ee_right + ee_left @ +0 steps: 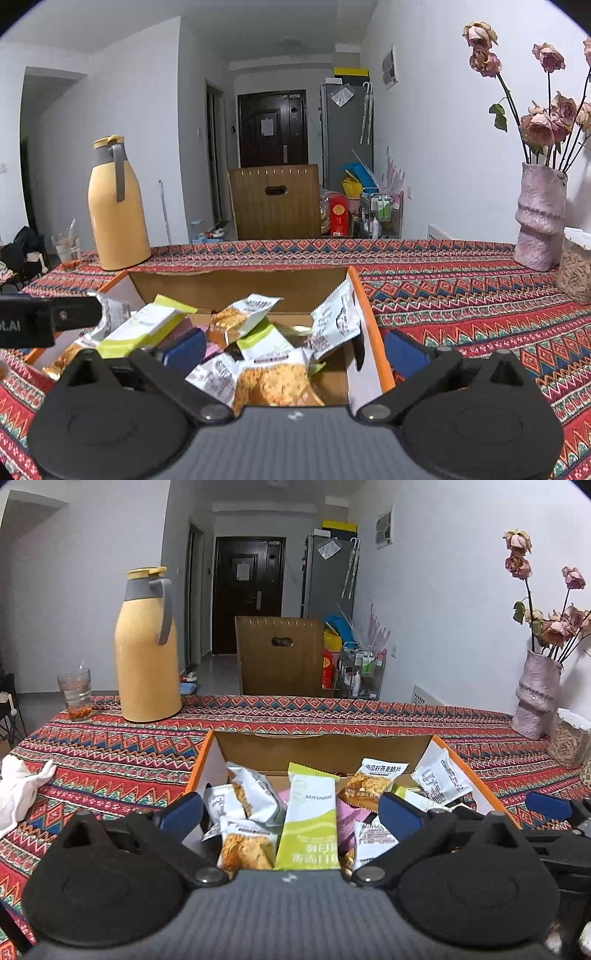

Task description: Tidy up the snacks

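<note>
Both tongs stand wide apart and hold nothing. My left gripper (290, 812) hovers over the middle of the open cardboard box (325, 747), its blue pads either side of an upright green-and-white packet (308, 827) without touching it. My right gripper (295, 349) straddles the box's right wall (364, 332): its left pad is over the contents, its right pad is outside, above the patterned tablecloth (461, 295).

Status of the task, as I judge it: the snacks are gathered in the box, but lie in a loose heap. An orange cracker packet (275, 382) lies near the front, a white packet (336, 323) leans on the right wall, and others are tilted or overlapping. I see no packets on the cloth around the box. Remaining work, in my estimate, is sorting or aligning the heap; collection appears complete.

Further out, on the cloth: a yellow thermos (147, 646), a drinking glass (75, 694) and a pink vase (539, 218).
</note>
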`<action>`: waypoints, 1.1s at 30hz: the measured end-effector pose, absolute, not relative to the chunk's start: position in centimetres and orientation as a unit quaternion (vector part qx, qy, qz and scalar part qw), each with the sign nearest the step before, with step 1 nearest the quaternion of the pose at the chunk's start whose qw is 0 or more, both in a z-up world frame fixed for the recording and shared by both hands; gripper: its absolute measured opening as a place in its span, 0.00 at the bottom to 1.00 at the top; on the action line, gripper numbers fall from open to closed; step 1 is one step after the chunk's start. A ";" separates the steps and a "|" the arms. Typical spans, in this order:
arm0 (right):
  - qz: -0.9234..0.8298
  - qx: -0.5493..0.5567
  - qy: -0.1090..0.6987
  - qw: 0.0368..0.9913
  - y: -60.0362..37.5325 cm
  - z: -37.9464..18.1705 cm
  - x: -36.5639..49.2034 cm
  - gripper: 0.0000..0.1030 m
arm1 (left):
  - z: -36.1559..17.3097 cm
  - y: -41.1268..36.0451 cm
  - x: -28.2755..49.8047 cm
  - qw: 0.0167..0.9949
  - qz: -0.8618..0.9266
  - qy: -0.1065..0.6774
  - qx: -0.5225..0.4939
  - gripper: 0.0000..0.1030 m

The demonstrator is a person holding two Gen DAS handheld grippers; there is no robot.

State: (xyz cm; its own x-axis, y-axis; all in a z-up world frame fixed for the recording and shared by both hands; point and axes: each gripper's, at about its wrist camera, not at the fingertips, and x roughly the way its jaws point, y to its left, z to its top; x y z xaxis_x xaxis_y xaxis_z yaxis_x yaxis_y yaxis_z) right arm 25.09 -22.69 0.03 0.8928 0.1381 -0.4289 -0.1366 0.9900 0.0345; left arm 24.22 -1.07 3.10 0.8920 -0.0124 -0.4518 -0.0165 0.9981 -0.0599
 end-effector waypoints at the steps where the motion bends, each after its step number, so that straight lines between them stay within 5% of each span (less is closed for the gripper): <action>1: 0.072 0.001 0.221 0.973 -22.7 0.0 24.7 1.00 | 3.1 -0.9 23.7 0.973 0.000 0.228 -0.029 1.00; 16: 0.096 -0.003 0.224 0.970 -23.1 -0.4 15.7 1.00 | 2.8 1.0 14.5 0.982 -0.022 0.189 -0.014 1.00; 33: 0.085 0.013 0.254 0.964 -25.1 -1.5 10.5 1.00 | -1.2 2.5 10.0 0.970 -0.029 0.242 -0.018 1.00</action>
State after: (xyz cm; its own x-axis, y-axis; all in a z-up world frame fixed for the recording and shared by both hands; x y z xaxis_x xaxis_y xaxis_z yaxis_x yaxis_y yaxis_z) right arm 10.52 -25.13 -1.47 0.8571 0.1697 -0.4864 -0.1565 0.9853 0.0680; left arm 10.00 2.47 -1.16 0.8815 -0.0658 -0.4675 0.0481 0.9976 -0.0498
